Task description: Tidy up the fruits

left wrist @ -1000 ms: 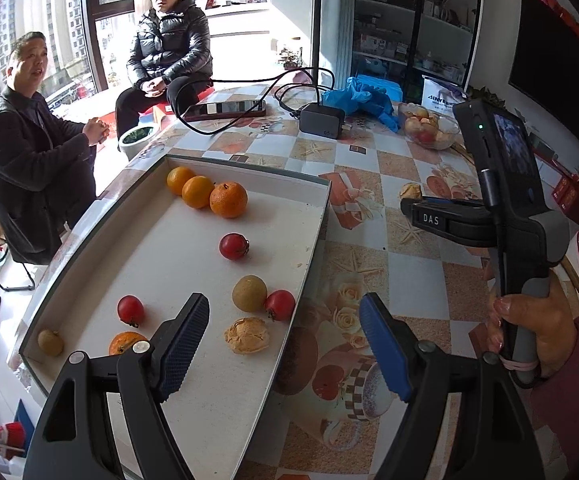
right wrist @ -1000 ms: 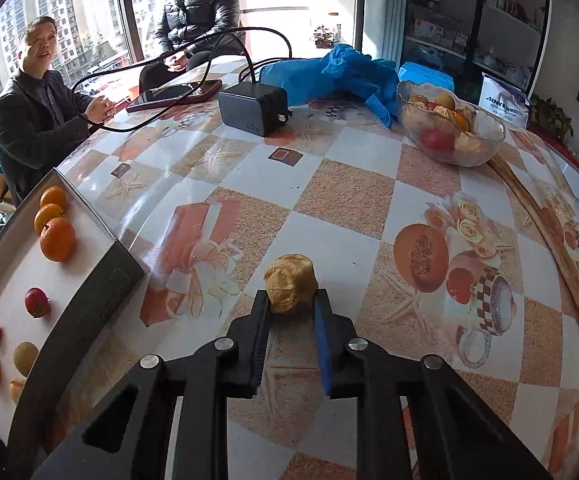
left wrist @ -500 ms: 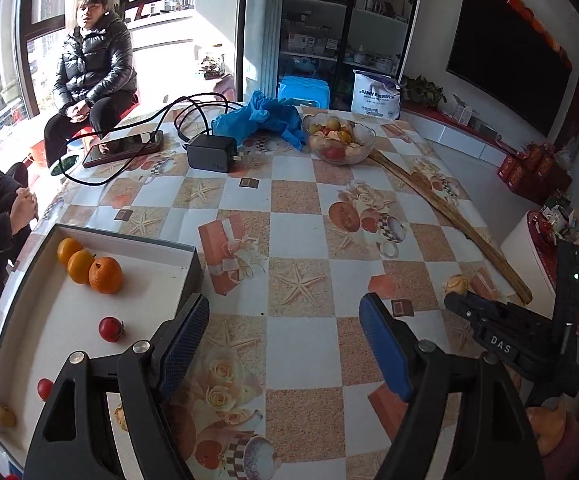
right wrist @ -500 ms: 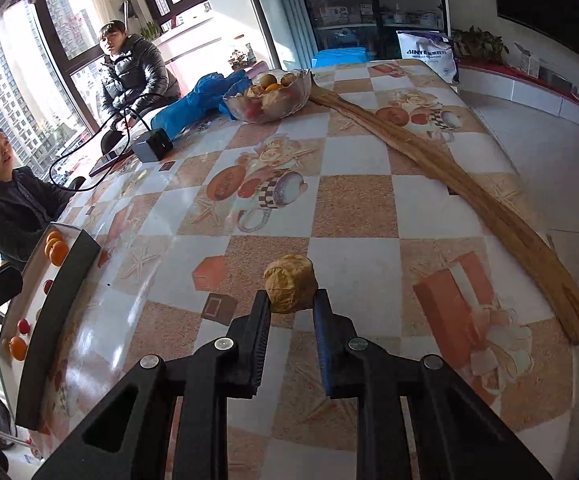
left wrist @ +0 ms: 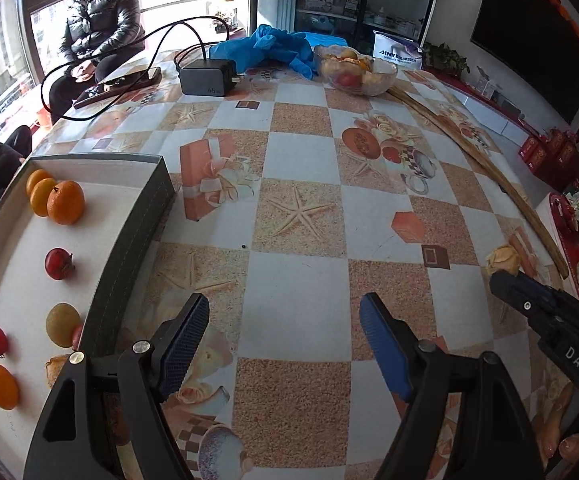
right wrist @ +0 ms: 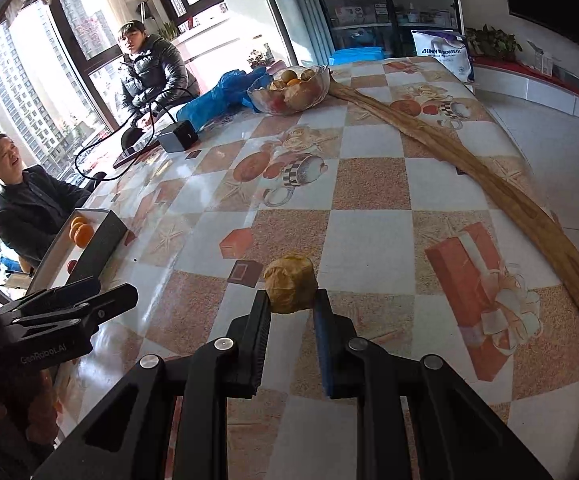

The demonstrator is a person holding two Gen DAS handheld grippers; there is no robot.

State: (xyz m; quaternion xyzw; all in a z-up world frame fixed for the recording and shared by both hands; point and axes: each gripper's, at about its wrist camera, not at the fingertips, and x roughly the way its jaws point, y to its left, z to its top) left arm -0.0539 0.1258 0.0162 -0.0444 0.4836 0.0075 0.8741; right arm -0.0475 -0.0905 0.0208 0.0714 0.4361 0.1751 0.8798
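Observation:
My right gripper (right wrist: 291, 300) is shut on a tan wrinkled fruit (right wrist: 289, 283) and holds it above the checked tablecloth near the table's right side. The left wrist view shows the same fruit (left wrist: 501, 258) at the right gripper's (left wrist: 503, 278) tip. My left gripper (left wrist: 285, 320) is open and holds nothing; it hangs over the cloth just right of the tray (left wrist: 145, 216). The tray holds three oranges (left wrist: 63, 202) at its far end, a red fruit (left wrist: 58, 264), a brown round fruit (left wrist: 63, 324) and several more near my left finger.
A glass bowl of fruit (left wrist: 355, 70) stands at the far side, beside blue gloves (left wrist: 265, 46), a charger block (left wrist: 207, 76) with cable and a phone (left wrist: 117, 86). A long wooden strip (right wrist: 489, 184) lies along the right edge. Two seated persons (right wrist: 149, 68) are beyond the table.
My left gripper swung off the tray to the cloth at its right and dropped lower, still open. My right gripper carried the fruit toward the table's right side, then held still.

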